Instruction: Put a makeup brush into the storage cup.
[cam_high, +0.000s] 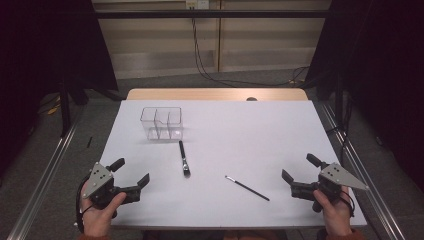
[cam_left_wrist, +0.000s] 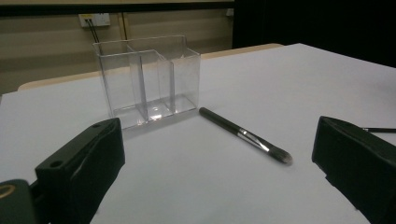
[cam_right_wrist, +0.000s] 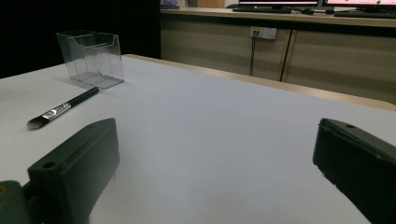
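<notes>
On the white worktop, items placed relative to the clear organiser:
- Thick brush: just in front of the organiser, bristles toward the person. Likely light, stiff, prone to rolling; grip mid-handle.
- Thin brush: well apart, front-right. Slender, lies flat; probably fiddly.
- Left tongs: near front-left, released, nothing between them, hand low and level.
- Right tongs: far front-right, released, likewise.

Organizer: clear glossy plastic. Table: matt white, smooth. Makeup brush: matt black handle, shiny metal ferrule. Jaws: matt black plastic.
</notes>
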